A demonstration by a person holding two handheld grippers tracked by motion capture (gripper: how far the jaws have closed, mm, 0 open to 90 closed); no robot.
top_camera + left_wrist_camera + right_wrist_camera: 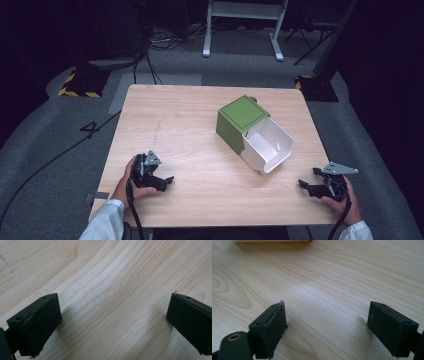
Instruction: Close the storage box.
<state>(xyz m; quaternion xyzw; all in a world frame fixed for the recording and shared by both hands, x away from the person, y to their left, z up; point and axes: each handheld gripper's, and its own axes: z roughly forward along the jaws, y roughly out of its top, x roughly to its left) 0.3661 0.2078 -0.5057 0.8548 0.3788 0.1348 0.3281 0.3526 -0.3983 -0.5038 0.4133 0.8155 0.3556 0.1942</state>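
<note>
On the wooden table (190, 125), right of its middle, stands a green box (239, 116) with a white drawer (267, 145) pulled out toward the front right; the drawer looks empty. My left gripper (166, 182) rests low at the front left, its jaws pointing right. In the left gripper view the left gripper (115, 315) is open over bare wood. My right gripper (308, 181) sits at the front right corner and points left, just short of the drawer. Its own view shows the right gripper (327, 320) open, with nothing between the jaws.
Dark floor surrounds the table. Yellow-and-black striped bases (80, 85) stand on it at the back left and back right. White frame legs (240, 30) and cables (150, 55) lie beyond the far edge. A pale edge (272, 241) crosses the top of the right gripper view.
</note>
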